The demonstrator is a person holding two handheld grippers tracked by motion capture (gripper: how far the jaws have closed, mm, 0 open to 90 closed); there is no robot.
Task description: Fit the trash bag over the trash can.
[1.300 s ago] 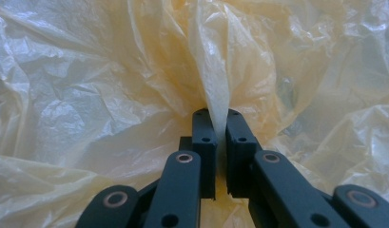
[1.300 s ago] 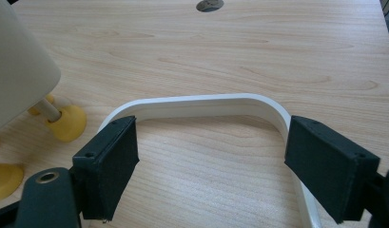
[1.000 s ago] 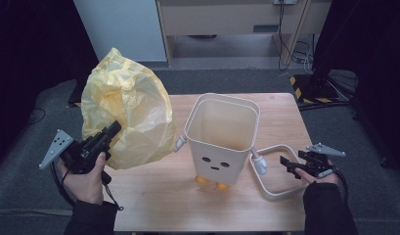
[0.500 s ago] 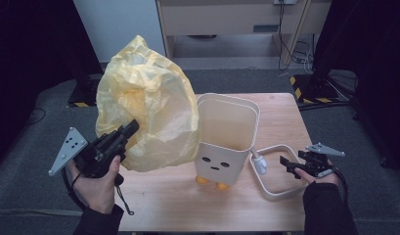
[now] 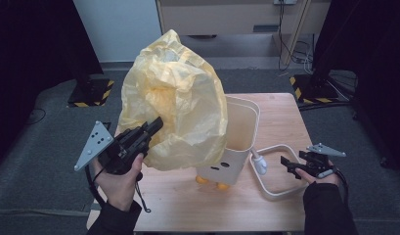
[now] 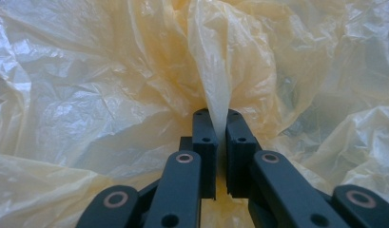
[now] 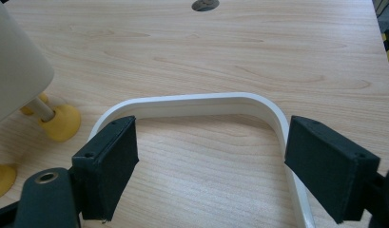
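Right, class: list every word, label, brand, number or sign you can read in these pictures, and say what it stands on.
None can be read.
The white bin bears a drawn face, no letters.
The yellow bag is plain.
The black and yellow stripes on the floor stands are warning markings, no text.

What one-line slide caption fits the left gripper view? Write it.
Left gripper shut on a pinched fold of crinkled translucent yellow plastic bag.

Wood-grain table (image 5: 280, 117), light finish; small round hole (image 7: 205, 4) in top at 12 o'clock in right gripper view. Grey carpet floor (image 5: 55, 147) all round. Black/yellow striped base plates at 9 o'clock (image 5: 92, 94) & 3 o'clock (image 5: 312, 93). Cables (image 5: 290, 46) hang at 1 o'clock.
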